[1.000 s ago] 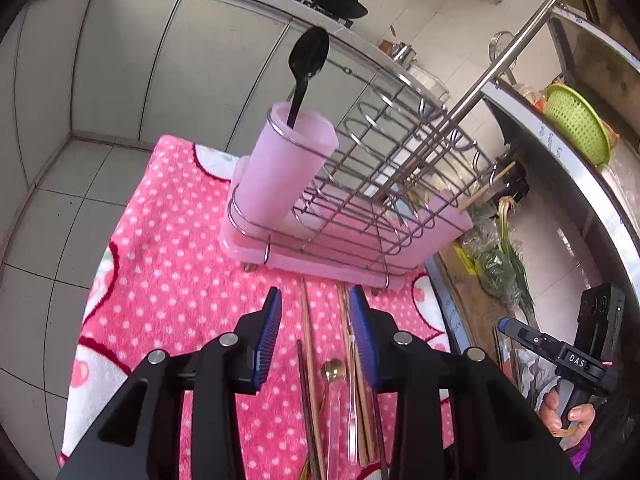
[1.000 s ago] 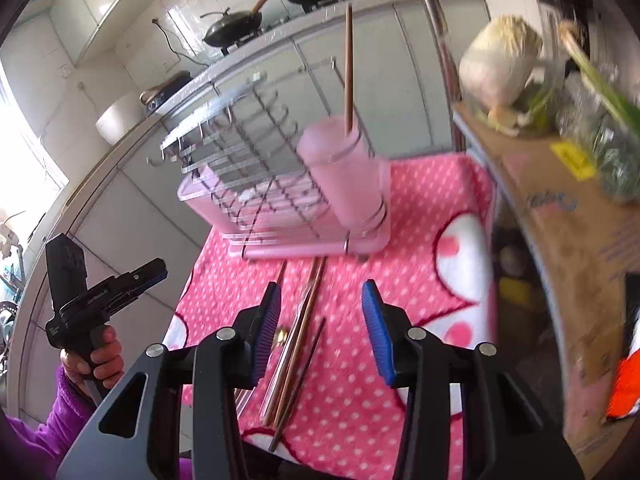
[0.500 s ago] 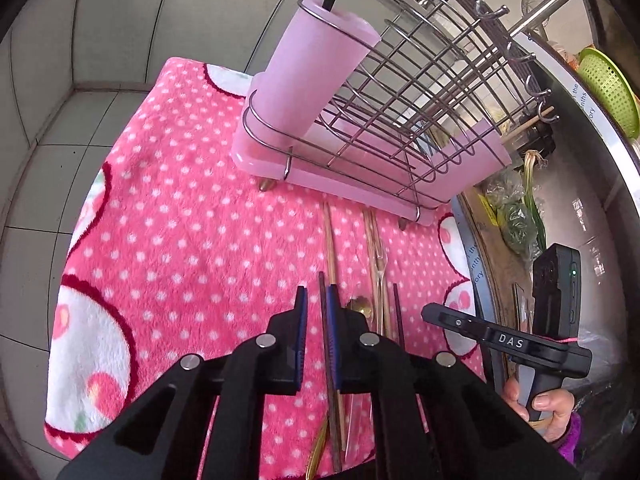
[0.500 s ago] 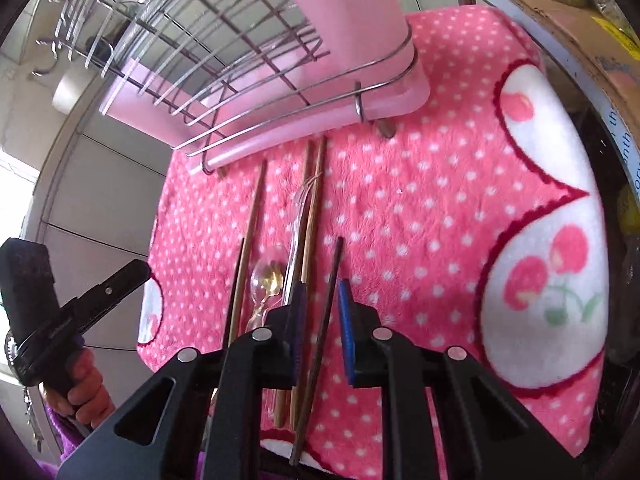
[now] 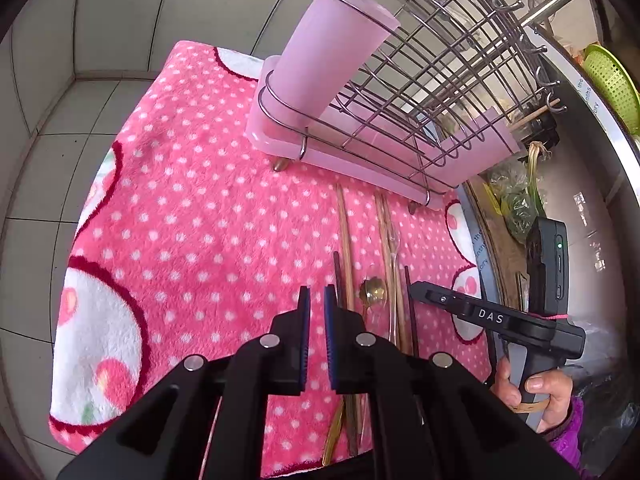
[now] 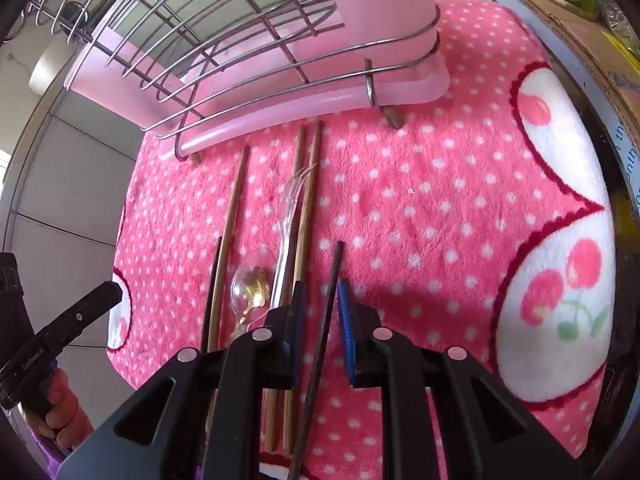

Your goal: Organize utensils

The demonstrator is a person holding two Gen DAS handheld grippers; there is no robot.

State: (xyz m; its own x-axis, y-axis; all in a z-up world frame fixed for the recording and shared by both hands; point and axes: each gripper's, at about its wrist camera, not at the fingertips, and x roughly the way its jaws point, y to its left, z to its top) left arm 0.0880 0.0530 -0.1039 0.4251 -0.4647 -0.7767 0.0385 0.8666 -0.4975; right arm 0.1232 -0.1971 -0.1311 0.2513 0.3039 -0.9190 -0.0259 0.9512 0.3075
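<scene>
Right hand-held gripper [image 6: 320, 292] nearly pressed together, straddling a dark chopstick [image 6: 324, 320] on the near towel [image 6: 420, 208]; whether it's pinching, I cannot tell. Thin, stiff, slippery: grip mid-shaft.

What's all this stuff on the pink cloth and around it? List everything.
towel: one, pink, under everything
dish rack: one, wire and pink, towel's far end
cup: one, pink, in the rack
light chopsticks: three, wooden, on towel
dark chopsticks: two, blackish, on towel
spoon: one, gold, among chopsticks
fork: one, clear, among chopsticks
left hand-held gripper: one, black, nearly shut, empty
right hand-held gripper: one, black, straddling a dark chopstick
</scene>
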